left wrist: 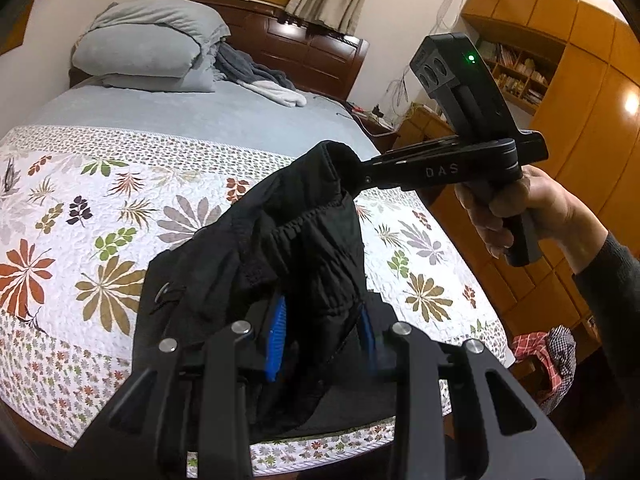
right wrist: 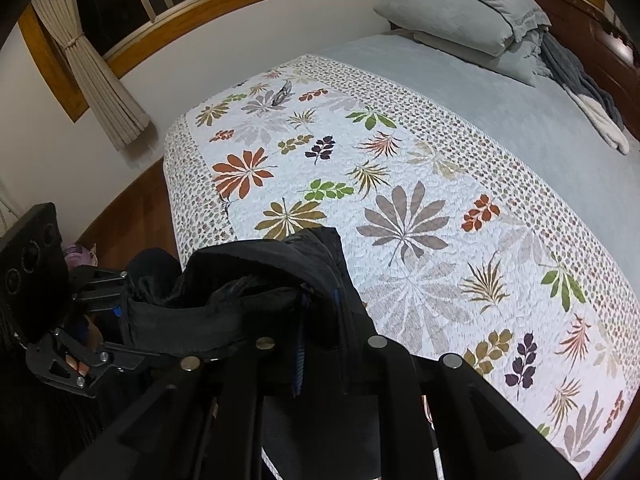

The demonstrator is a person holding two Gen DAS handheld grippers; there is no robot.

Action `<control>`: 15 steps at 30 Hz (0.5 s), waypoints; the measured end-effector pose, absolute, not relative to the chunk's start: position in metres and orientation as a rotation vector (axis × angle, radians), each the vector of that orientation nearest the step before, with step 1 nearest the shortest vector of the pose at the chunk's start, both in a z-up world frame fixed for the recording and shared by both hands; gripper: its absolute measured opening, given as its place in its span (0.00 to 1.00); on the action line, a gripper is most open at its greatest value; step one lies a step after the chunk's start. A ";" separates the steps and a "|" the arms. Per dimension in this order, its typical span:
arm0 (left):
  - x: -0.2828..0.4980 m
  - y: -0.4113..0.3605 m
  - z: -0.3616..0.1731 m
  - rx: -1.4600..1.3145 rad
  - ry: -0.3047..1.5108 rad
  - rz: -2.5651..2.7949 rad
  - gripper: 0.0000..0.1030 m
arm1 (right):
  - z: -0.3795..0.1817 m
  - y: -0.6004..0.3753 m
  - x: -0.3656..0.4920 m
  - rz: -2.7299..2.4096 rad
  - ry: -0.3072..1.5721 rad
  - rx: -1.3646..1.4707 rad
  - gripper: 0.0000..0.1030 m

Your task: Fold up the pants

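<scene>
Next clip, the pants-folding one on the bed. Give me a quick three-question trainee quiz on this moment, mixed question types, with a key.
1. True or false: both grippers are shut on the black pants.
2. Where are the pants? A) flat on the floral quilt B) held up above it C) on the pillows
3. Fill in: the right gripper pinches the pants at their ____ edge.

Key: 1 true, the left gripper and the right each clamp fabric; 2 B; 3 top.
</scene>
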State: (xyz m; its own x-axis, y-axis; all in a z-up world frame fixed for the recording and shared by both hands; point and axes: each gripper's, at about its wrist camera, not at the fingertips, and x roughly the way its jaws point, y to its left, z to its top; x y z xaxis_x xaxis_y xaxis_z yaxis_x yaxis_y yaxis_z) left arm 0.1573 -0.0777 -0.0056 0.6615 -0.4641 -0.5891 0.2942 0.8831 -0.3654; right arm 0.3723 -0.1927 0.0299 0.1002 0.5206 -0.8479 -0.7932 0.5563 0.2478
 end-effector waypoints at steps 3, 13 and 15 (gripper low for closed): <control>0.159 -0.091 -0.011 -0.224 0.744 -0.442 0.28 | 0.021 -0.206 0.373 0.992 1.098 -0.285 0.13; 0.165 -0.127 -0.032 -0.174 0.804 -0.473 0.28 | -0.006 -0.242 0.376 0.993 1.119 -0.248 0.13; 0.165 -0.133 -0.035 -0.165 0.810 -0.479 0.28 | -0.010 -0.249 0.376 0.993 1.119 -0.242 0.13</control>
State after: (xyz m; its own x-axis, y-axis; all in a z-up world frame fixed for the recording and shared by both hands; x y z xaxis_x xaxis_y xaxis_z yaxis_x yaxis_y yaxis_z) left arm 0.1651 -0.1335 -0.0346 0.5903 -0.4711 -0.6555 0.3473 0.8812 -0.3206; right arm 0.3763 -0.2493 -0.0101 0.0793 0.5427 -0.8362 -0.7652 0.5707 0.2979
